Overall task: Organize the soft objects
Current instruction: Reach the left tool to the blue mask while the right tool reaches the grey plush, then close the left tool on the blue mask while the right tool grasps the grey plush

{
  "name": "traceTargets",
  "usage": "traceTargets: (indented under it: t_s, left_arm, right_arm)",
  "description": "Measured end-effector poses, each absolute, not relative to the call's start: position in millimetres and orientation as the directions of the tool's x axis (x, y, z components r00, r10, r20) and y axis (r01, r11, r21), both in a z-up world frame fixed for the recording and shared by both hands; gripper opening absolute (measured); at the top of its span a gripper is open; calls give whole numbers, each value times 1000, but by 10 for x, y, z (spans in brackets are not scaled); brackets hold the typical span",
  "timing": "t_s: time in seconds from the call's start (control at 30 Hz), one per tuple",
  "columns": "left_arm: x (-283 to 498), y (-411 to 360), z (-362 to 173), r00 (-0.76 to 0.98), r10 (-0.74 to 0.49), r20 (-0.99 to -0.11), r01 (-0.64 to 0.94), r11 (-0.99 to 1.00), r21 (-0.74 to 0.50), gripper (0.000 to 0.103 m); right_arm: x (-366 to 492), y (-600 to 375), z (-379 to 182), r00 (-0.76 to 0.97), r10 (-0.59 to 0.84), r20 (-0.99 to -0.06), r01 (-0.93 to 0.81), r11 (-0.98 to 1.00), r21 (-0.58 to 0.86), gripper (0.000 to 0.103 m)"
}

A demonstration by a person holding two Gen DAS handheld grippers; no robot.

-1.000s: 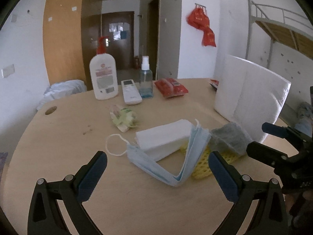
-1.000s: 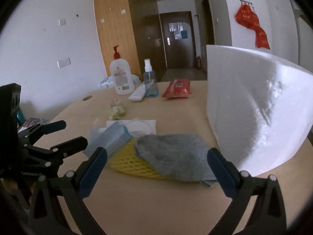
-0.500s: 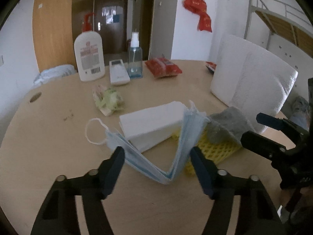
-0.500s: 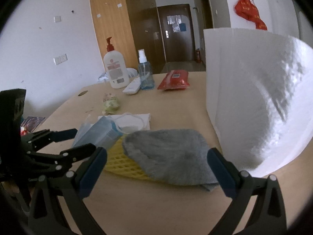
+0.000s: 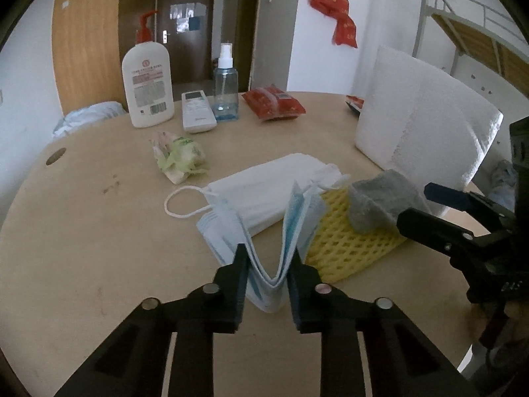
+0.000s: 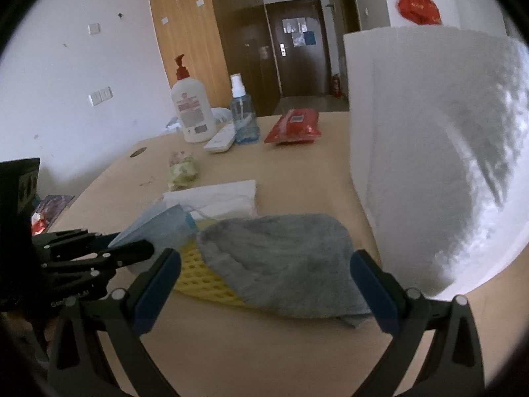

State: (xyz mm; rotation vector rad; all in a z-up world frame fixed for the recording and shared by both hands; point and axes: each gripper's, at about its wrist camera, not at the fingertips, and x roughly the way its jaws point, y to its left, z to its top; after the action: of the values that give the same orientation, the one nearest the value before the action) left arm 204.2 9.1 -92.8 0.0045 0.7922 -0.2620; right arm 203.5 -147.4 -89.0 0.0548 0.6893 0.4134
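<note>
White walls (image 5: pixel 310 66), dark door (image 6: pixel 297 49), wooden panel (image 5: pixel 86 39), metal bunk bed (image 5: pixel 469 29).

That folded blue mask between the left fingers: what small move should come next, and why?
Probably finish closing, then lift. The left gripper is closing with its fingers on either side of the folded blue mask, which still sits on the table against the white mask stack. The right gripper hangs open over the grey cloth.
</note>
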Motion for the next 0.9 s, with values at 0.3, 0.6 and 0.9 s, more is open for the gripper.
traceTargets:
  t_s: [0.3,0.6,0.9]
  left_arm:
    - [1987,157,-872,697,-246,-673,235,966,-110,17]
    - [1885,304,-766,730,-257,-633,230,965,-127,17]
    - [1784,385,-737,740,-278,-613,245,959,-139,17]
  right_arm:
    - [2112,-1416,-902,680,352,-643,-339,929,149,103]
    - [2220,-1421,-979,658,285,-697,-280,952,125,85]
    - [2211,-1434,-996,659,252,-708,-255,961,106,54]
